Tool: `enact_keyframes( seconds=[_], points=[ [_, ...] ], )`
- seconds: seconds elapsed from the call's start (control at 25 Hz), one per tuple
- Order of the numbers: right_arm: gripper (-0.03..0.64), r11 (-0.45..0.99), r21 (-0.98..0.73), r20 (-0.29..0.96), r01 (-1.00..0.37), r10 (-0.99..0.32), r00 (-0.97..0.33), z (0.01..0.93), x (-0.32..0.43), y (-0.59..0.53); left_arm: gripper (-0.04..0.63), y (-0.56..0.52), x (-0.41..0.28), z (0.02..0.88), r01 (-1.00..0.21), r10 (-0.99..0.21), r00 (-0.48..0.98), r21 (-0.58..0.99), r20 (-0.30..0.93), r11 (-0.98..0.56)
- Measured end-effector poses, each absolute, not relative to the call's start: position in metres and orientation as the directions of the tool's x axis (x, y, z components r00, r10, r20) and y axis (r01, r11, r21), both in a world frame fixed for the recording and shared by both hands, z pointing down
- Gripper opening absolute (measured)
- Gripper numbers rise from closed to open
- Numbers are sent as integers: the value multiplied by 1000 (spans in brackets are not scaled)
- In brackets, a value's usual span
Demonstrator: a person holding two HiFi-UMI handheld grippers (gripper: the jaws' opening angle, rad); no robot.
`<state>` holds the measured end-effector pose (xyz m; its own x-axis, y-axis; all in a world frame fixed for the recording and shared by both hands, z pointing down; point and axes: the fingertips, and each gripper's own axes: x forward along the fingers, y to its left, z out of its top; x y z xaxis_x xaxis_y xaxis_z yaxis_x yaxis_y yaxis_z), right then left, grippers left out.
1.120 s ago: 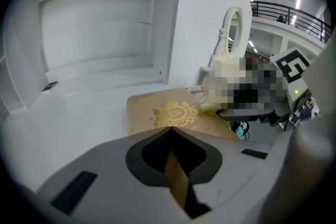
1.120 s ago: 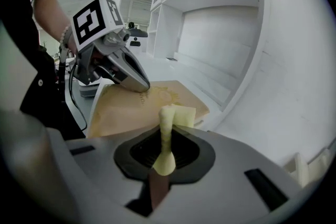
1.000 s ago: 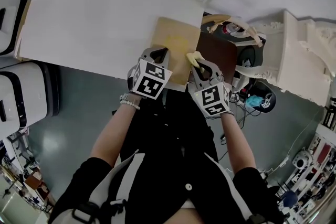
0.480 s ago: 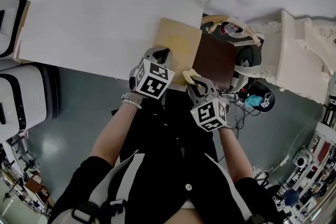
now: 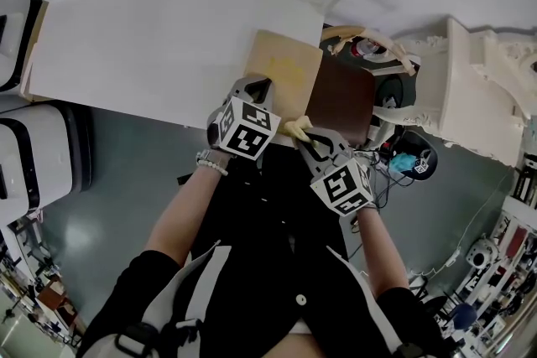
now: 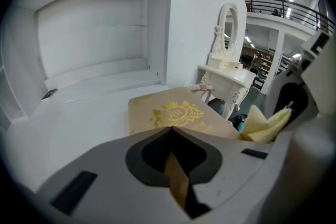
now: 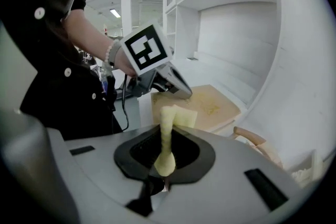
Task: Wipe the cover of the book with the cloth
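Observation:
A tan book (image 5: 281, 75) with a gold crest lies at the near edge of the white table (image 5: 168, 38). My left gripper (image 5: 254, 90) is shut on the book's near edge; in the left gripper view the cover's rim (image 6: 174, 165) sits pinched between the jaws, with the book (image 6: 168, 110) stretching away. My right gripper (image 5: 305, 137) is shut on a yellow cloth (image 5: 296, 127), held at the book's near right corner. From the right gripper view the cloth (image 7: 167, 134) stands up from the jaws, before the book (image 7: 210, 105) and the left gripper (image 7: 170, 80).
A wooden chair with a dark brown seat (image 5: 342, 96) stands right of the book. Beyond it is a white carved dressing table (image 5: 470, 88). White shelving (image 6: 94, 34) backs the table. A white unit (image 5: 33, 155) stands at the left over grey floor.
My right gripper has drawn the cloth back across the cover toward the person, from mid-book to the near right corner. The left gripper kept its hold on the book's edge.

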<state>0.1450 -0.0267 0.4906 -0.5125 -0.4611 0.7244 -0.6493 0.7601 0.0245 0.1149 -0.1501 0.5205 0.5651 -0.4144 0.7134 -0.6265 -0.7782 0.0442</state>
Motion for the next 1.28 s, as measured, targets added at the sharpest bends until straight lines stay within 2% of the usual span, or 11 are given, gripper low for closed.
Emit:
enact_keyframes(
  seconds=[0.28, 0.6, 0.8, 1.12, 1.24, 1.28],
  points=[
    [35, 694, 143, 656, -705, -600, -457, 469, 174, -109, 2, -150, 116, 520, -649, -433, 548, 37, 715, -760],
    [35, 659, 289, 647, -694, -669, -366, 471, 198, -203, 2, -150, 118, 520, -677, -448, 533, 44, 718, -735],
    [35, 667, 341, 694, -663, -654, -301, 495, 200, -229, 2, -150, 117, 520, -679, -457, 526, 31, 717, -733],
    [35, 698, 328, 726, -636, -617, -303, 511, 188, -217, 2, -146, 117, 517, -639, -420, 544, 35, 726, -769],
    [35, 694, 329, 723, -640, -621, -302, 511, 188, -213, 2, -144, 108, 509, -630, -399, 578, 79, 712, -773],
    [35, 695, 331, 722, -638, -622, -303, 511, 188, -211, 22, -145, 103, 506, -638, -394, 592, 110, 704, -762]
  ],
)
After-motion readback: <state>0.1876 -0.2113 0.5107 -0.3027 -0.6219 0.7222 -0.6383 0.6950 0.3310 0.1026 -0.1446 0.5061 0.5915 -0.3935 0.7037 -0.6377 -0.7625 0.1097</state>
